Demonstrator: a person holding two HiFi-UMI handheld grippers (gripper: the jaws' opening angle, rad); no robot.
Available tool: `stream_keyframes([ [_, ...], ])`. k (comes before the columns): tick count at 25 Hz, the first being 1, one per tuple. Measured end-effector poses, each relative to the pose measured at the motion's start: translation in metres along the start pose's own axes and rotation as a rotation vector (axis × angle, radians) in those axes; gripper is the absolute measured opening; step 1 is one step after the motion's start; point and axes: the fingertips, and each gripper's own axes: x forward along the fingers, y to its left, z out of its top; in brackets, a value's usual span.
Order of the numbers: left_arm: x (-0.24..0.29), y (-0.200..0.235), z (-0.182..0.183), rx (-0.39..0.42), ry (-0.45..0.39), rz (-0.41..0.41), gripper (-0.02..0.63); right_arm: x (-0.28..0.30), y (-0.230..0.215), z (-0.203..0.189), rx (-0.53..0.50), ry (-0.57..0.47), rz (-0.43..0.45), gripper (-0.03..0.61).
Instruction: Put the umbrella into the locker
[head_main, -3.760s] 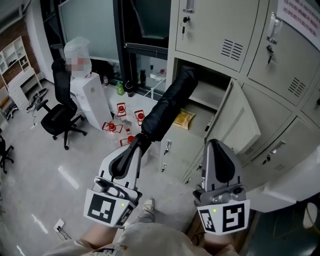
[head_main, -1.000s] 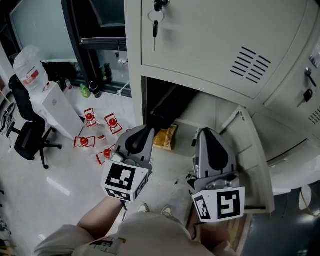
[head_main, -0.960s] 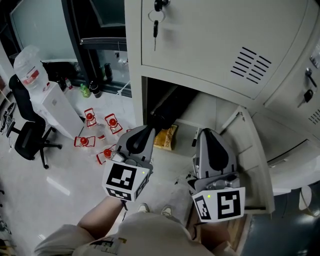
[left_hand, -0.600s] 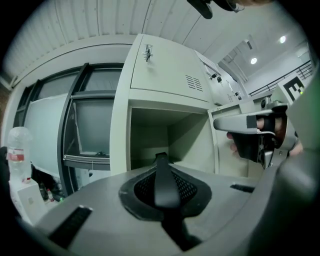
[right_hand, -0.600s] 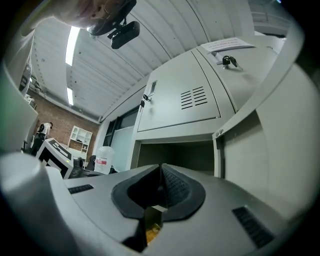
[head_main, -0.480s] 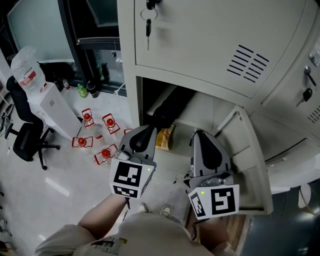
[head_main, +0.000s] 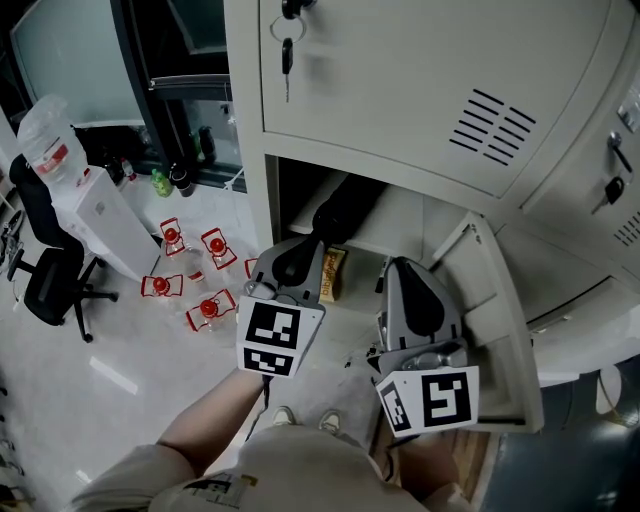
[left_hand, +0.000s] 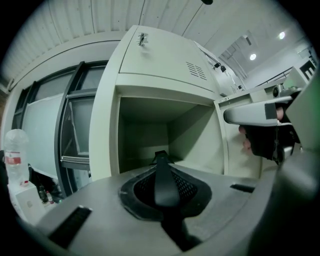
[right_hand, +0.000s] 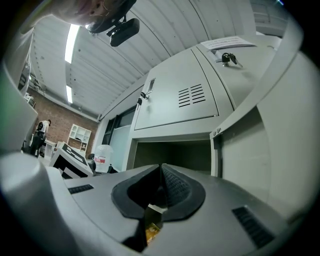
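Umbrella (head_main: 347, 203): black, folded, lying slantwise in the open locker (head_main: 252, 200) compartment. Far end is deep inside, near end is at the front edge.

Left tongs (head_main: 308, 248) are clamped on that near end. The left gripper view shows a black strip of it (left_hand: 163, 177) pinched between the jaws and running on into the compartment. These tongs sit right at the compartment mouth, in its left half.

Right tongs (head_main: 403, 268): closed, nothing gripped (in the right gripper view the pads (right_hand: 172, 187) are pressed together, with only a sliver of gap low down). They sit just outside the compartment, to the right of the left tongs and apart from the umbrella. Beside them is the open door (head_main: 495, 300), which hangs out on the right.

Yellow snack packet (head_main: 332, 274) lies on the compartment floor, under the umbrella's near end and just beside the left tongs. Can't tell whether it touches the umbrella. The same yellow shows through the sliver in the right gripper view.

The locker door above the compartment is shut, with keys (head_main: 286, 50) hanging from its lock.

On the floor (head_main: 100, 380) to the left, well apart from the locker:
- a water dispenser (head_main: 100, 215) with a bottle on top
- a black office chair (head_main: 45, 275)
- a cluster of small red-and-white items (head_main: 205, 308)
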Motion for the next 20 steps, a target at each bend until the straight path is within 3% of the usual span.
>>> stream_keyframes([
  [20,0.073,0.002,-0.012,0.046,0.034,-0.003,0.011,0.025,-0.006,-0.014,0.011,0.023,0.016,0.015],
])
